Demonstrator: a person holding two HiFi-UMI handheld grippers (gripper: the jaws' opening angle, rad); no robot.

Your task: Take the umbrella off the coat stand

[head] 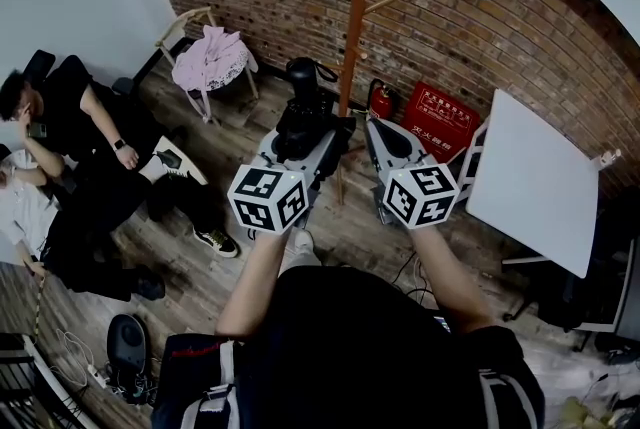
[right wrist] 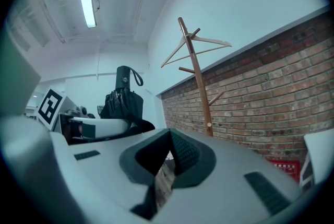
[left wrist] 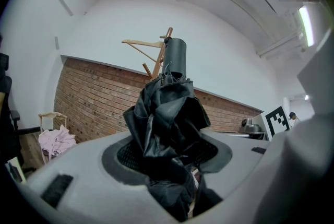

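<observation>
A folded black umbrella [head: 303,107] stands upright between the jaws of my left gripper [head: 300,139], which is shut on its bunched fabric [left wrist: 164,113]. Its handle end with a strap points up [right wrist: 124,78]. It hangs free of the wooden coat stand [head: 357,7], whose pole rises just behind and to the right of it. My right gripper [head: 373,129] is beside the left one, level, shut and holding nothing [right wrist: 168,137]. The coat stand [right wrist: 198,79] shows ahead of it against the brick wall, with a wooden hanger [right wrist: 201,43] near its top.
A person [head: 90,147] sits on the floor at the left. A chair with pink cloth [head: 210,57] stands by the brick wall. A fire extinguisher [head: 380,99] and a red box [head: 440,117] lie near the stand's foot. A white table [head: 535,177] is at the right.
</observation>
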